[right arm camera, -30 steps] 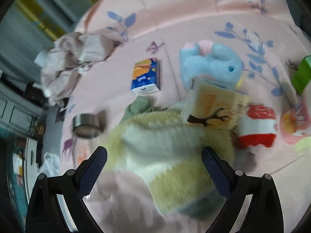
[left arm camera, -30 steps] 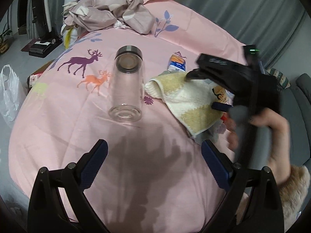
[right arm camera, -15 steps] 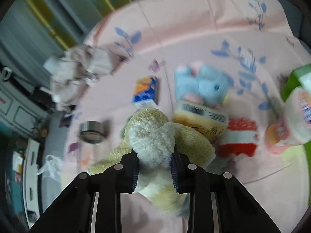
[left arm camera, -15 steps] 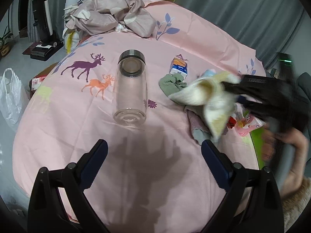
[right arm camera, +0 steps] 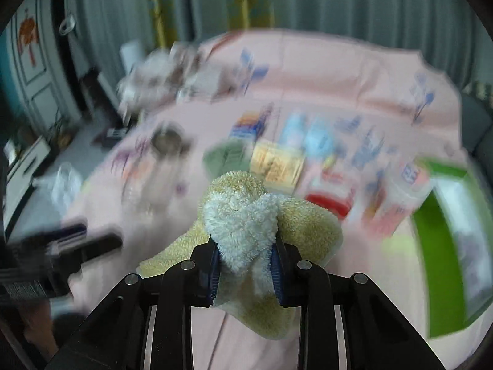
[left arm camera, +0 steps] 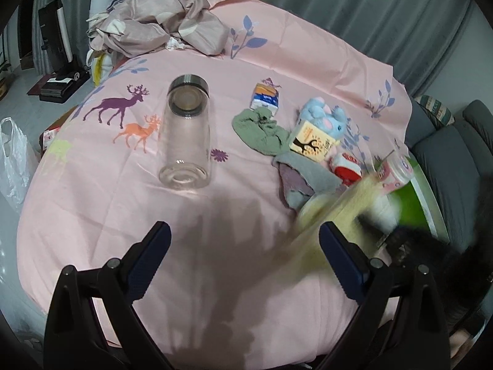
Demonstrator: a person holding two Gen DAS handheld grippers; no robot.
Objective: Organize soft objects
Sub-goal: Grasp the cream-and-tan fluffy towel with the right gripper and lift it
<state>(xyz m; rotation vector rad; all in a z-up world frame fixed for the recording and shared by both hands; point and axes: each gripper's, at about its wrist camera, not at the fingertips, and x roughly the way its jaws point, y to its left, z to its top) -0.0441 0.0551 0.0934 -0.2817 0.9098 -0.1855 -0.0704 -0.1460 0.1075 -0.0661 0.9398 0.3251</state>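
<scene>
My right gripper [right arm camera: 245,254] is shut on a fluffy yellow-and-white towel [right arm camera: 243,222], bunched between its pads and hanging above the pink bedsheet [right arm camera: 308,71]. In the left wrist view the same towel [left arm camera: 336,212] is a blur at the right, above a green bin [left arm camera: 413,203]. My left gripper [left arm camera: 245,252] hovers open over the sheet with nothing between its fingers. Further back lie a green cloth [left arm camera: 262,131], a grey-and-purple cloth [left arm camera: 303,180] and a blue plush toy [left arm camera: 323,115].
A glass jar [left arm camera: 186,137] lies on its side mid-sheet. A tissue pack [left arm camera: 265,98], a yellow box [left arm camera: 312,145], a red-and-white pack [left arm camera: 346,168] and a pink cup [left arm camera: 397,169] sit at the right. Crumpled bedding [left arm camera: 160,27] is piled at the back.
My right gripper closed on the towel, lifted it off the pile and swung it right and towards the near edge by the green bin, uncovering the cloths. My left gripper stayed put.
</scene>
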